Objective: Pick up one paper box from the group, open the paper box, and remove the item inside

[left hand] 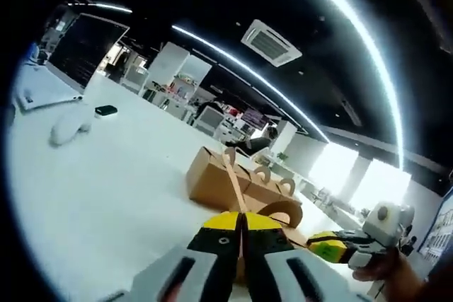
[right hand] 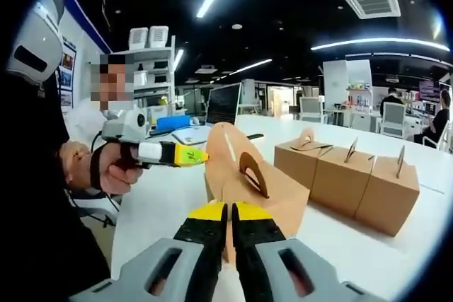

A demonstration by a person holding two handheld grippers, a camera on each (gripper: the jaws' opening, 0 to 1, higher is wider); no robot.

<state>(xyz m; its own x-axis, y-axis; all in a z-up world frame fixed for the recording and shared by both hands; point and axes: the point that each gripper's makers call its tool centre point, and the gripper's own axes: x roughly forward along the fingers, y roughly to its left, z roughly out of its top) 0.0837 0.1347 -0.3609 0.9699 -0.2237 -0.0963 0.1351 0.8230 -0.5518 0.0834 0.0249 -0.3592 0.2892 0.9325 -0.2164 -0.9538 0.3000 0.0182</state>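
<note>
holding one paper box (right hand: 244,182) up between two grippers
left gripper (left hand: 241,225) and right gripper (right hand: 230,211) both pinch its flaps, jaws nearly closed.

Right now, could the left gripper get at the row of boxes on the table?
Probably not: the left gripper looks shut on the held box, which sits between it and the row of boxes. It would have to let go first.

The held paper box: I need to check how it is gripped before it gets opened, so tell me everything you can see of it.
The held paper box is brown, kraft-like cardboard with a rounded handle flap holding an arched cutout. It stands upright on the white table, apart from the row of three similar boxes. The right gripper is shut on its near flap; the left gripper touches its top edge from the side. Its top flaps look partly parted, its contents hidden.
</note>
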